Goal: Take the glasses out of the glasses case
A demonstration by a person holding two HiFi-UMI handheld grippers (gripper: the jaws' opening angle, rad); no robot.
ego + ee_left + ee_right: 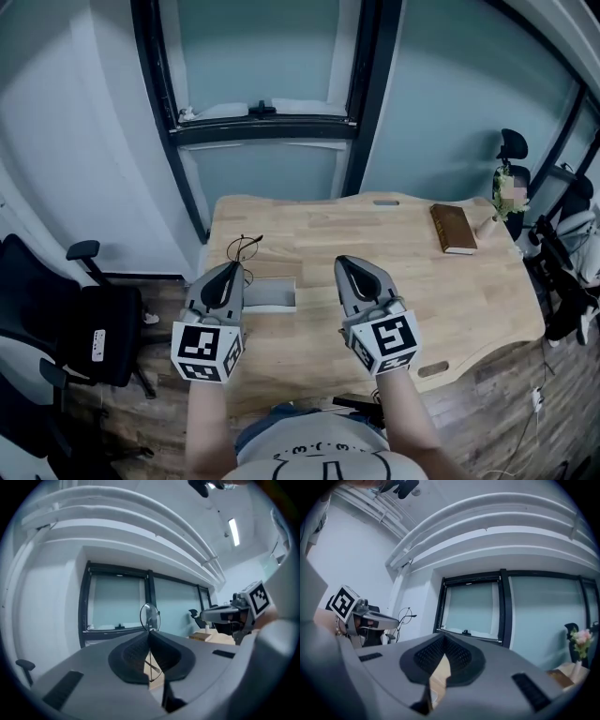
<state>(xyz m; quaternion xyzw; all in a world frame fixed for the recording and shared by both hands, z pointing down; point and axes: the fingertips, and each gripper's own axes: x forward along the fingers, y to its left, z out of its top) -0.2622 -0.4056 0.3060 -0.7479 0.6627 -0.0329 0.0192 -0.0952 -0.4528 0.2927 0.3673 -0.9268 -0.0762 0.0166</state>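
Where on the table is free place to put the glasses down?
The table is bare from the case to the book, in the middle and along the far edge. The near right corner is free. Crowded: left by the case, far right by the vase.

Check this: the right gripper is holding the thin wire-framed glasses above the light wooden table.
Wrong gripper. The left gripper holds the thin wire-framed glasses above the light wooden table. The left gripper view shows its jaws shut on the frame, and the right gripper holds nothing.

hand-held grippers (230, 269) (349, 262) 2 | glasses (246, 247) 1 | glasses case (270, 296) 1 | book (454, 229) 1 | flower vase (487, 225) 1 | table (375, 225) 1
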